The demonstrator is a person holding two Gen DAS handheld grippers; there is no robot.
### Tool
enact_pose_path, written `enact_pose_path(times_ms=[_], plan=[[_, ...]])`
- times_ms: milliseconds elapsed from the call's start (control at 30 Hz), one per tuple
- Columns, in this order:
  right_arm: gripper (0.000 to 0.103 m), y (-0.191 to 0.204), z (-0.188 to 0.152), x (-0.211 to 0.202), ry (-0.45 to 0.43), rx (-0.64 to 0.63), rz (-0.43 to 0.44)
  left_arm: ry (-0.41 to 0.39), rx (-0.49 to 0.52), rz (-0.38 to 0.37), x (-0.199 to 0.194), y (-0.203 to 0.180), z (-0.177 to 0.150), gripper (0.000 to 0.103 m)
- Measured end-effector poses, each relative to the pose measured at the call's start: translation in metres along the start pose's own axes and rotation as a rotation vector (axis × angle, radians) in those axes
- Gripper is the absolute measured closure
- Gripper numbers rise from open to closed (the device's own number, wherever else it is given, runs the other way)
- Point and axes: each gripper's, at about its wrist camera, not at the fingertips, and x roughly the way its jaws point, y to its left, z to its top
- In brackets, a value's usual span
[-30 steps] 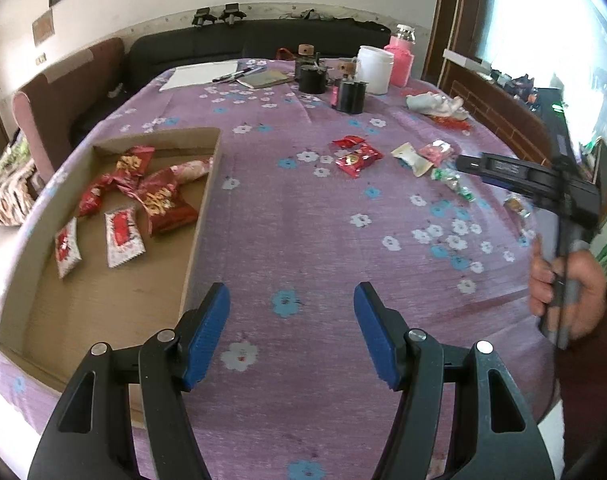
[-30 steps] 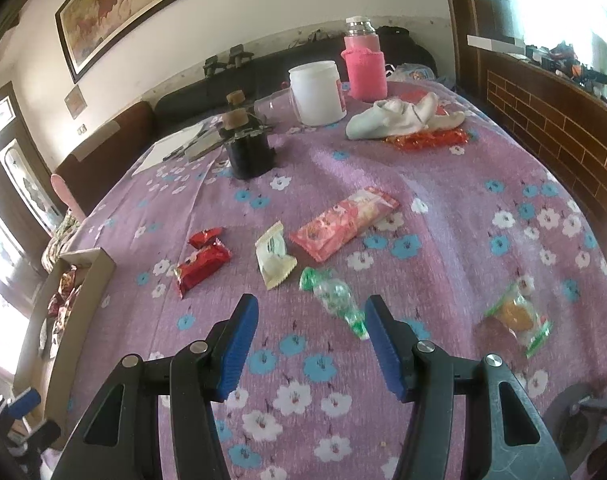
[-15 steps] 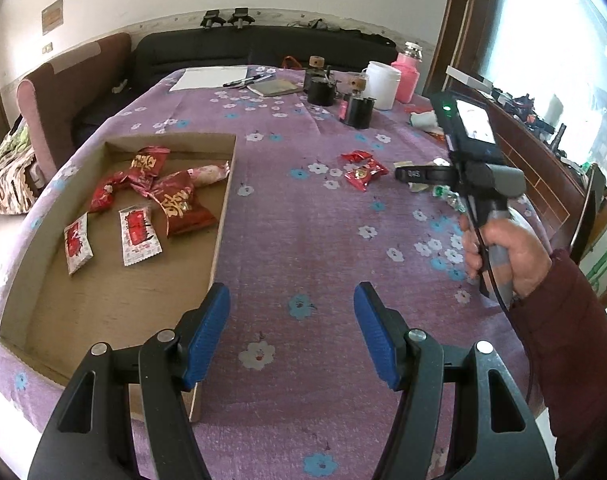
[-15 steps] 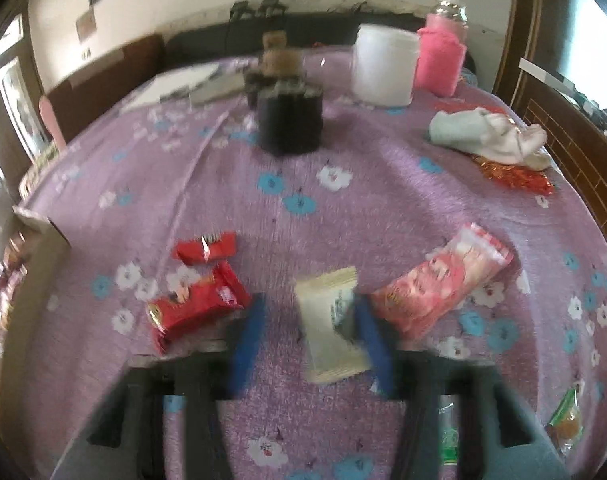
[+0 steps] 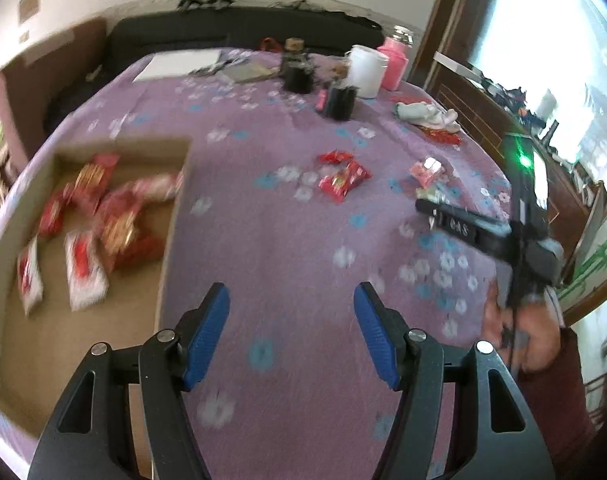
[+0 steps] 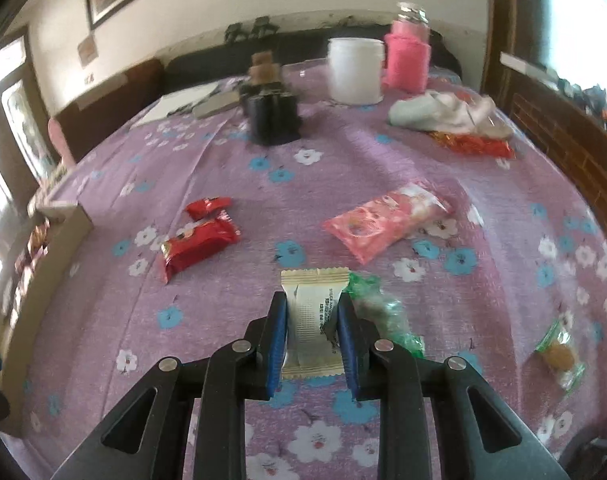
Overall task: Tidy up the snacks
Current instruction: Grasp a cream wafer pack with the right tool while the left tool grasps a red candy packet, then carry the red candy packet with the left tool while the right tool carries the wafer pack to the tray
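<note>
My right gripper (image 6: 312,332) is shut on a cream snack packet (image 6: 313,312), its blue pads pressed on both sides of it, low over the purple floral tablecloth. Loose snacks lie around it: two red packets (image 6: 199,240), a pink packet (image 6: 387,222), a green-wrapped candy (image 6: 379,312) and a green packet with a round biscuit (image 6: 559,354). My left gripper (image 5: 291,336) is open and empty beside the cardboard box (image 5: 165,264), which holds several red snack packets (image 5: 115,216). The right gripper body shows in the left wrist view (image 5: 483,232).
At the far side stand a dark jar (image 6: 271,112), a white tub (image 6: 355,70), a pink bottle (image 6: 407,58), a crumpled cloth (image 6: 443,112) and papers (image 5: 179,64). A sofa runs behind the table. The box's corner shows at the left of the right wrist view (image 6: 69,220).
My right gripper moved forward and down to the cream packet and closed on it. My left gripper stayed open and shifted a little beside the box.
</note>
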Motion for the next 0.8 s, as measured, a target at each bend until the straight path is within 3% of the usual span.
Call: enact_pose_path(times_ms=[133, 333, 433, 633, 733, 800], plan=[[0.077, -0.015, 0.000, -0.002, 0.006, 0.082, 0.072, -0.014, 0.096, 0.029, 0.032, -0.023, 0.033, 0.039], [0.077, -0.027, 0.001, -0.007, -0.008, 0.140, 0.096, 0.044, 0.182, 0.021, 0.107, -0.052, 0.074, 0.040], [0.077, -0.032, 0.004, -0.008, -0.012, 0.162, 0.105, 0.054, 0.243, 0.075, 0.133, -0.064, 0.081, 0.040], [0.077, -0.035, 0.007, -0.007, -0.012, 0.179, 0.124, 0.053, 0.259, 0.098, 0.155, -0.072, 0.086, 0.040], [0.077, -0.034, 0.007, -0.005, -0.007, 0.181, 0.131, 0.080, 0.236, 0.041, 0.156, -0.072, 0.087, 0.085], [0.077, -0.034, 0.007, -0.005, -0.006, 0.180, 0.131, 0.082, 0.234, 0.043, 0.152, -0.072, 0.083, 0.087]])
